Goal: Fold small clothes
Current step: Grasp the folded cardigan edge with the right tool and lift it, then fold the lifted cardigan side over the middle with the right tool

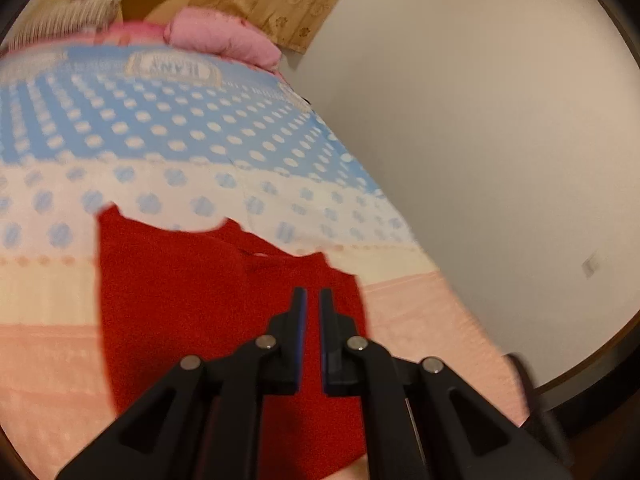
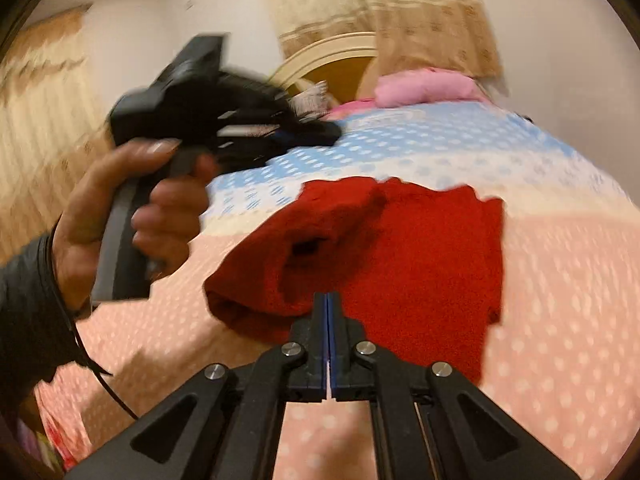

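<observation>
Bedspread (image 2: 560, 280) is carrying the red garment (image 2: 420, 248), seemingly half-folded; left claw (image 1: 313, 296) and right claw (image 2: 329, 300) are hovering together, holding nothing.

Dotted bedspread (image 1: 168, 132), pink pillow (image 1: 224, 38), beige curtain (image 2: 384, 4)

One red garment (image 2: 420, 256) lies on one bed (image 2: 560, 280), whose cover runs in blue, white and peach dotted bands. One pink pillow (image 2: 424, 90) sits at the far end, with one headboard (image 2: 320, 60) behind it. Two grippers: left gripper (image 2: 320, 132) in one hand (image 2: 120, 216), right gripper (image 2: 328, 300).
</observation>
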A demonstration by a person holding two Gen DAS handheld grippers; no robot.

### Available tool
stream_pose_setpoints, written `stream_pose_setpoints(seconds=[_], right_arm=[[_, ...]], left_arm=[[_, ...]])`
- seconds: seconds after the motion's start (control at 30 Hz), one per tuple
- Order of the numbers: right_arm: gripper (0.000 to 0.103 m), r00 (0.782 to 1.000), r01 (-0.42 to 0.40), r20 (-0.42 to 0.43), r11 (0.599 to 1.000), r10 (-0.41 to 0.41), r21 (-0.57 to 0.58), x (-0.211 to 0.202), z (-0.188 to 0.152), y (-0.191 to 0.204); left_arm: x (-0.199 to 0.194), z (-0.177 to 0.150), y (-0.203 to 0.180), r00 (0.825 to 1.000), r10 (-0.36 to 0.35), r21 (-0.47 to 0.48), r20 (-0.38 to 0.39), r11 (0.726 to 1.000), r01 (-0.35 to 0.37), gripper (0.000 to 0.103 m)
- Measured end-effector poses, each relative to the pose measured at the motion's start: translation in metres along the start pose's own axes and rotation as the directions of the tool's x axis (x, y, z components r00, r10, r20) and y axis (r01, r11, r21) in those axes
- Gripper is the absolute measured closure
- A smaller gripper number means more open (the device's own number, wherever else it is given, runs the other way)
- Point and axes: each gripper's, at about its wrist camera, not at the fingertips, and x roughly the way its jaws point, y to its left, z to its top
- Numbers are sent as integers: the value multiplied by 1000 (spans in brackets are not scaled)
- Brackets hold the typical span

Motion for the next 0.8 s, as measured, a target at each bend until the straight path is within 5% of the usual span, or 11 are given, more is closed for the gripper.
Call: stream_pose_setpoints(seconds=[0.07,0.17,0.3,0.4,0.43,0.47,0.53,0.63,0.8], right_arm=[[102,1000,-28,-6,998,29,64,0,0,-11],[102,999,-46,-22,994,48,98,6,0,-15],[102,995,-86,-50,991,91,98,17,-2,-4],[100,993,-91,-73,993,96,74,24,-6,5],[92,992,-97,-79,992,102,76,26,-7,5],[63,990,-103,-83,991,110,83,27,-8,4],[21,988,-124,-72,984,133,126,27,-11,0],[21,991,-133,0,981,134,142,18,-11,-4],[21,986,-150,-54,980,158,131,28,-10,2]], left_arm=[[-1,-2,5,999,28,17,-19,999,-27,98],[11,-1,10,992,78,27,-103,997,-75,83],[30,-3,5,967,203,99,-156,977,-189,40],[46,-4,-1,942,285,159,-178,953,-258,37],[50,-4,-3,935,302,175,-185,946,-271,37],[54,-5,-5,923,334,198,-192,934,-297,37],[65,-7,-12,894,405,260,-195,900,-351,37],[82,-11,-14,860,456,298,-230,874,-384,37],[105,-13,-25,785,578,430,-225,782,-452,37]])
